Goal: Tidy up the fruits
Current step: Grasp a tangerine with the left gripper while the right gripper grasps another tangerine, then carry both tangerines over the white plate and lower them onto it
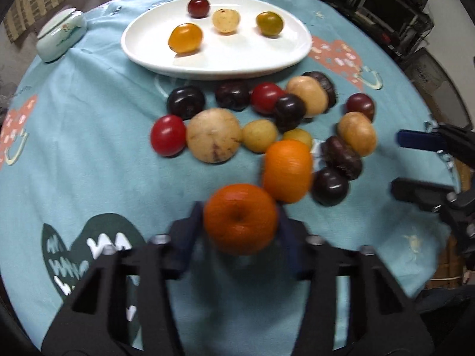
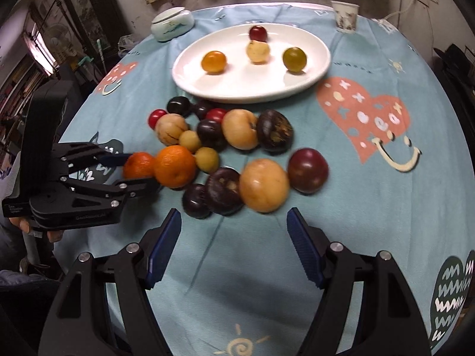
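The counter (image 2: pixel 386 195) was round and covered by a light blue cloth (image 1: pixel 89 160) printed with pink hearts, a dark green heart and small suns. A white oval plate (image 2: pixel 297 89) lay toward the far edge. Near the far left edge sat a pale lidded ceramic jar (image 2: pixel 172 25), and at the far right edge a small patterned cup (image 2: pixel 344 16). Across the middle, just on the near side of the plate, a loose cluster of fruits (image 2: pixel 225 148) lay on the cloth, many touching: dark purple, red, tan and yellow ones, with two oranges (image 2: pixel 175 166) at its left end.
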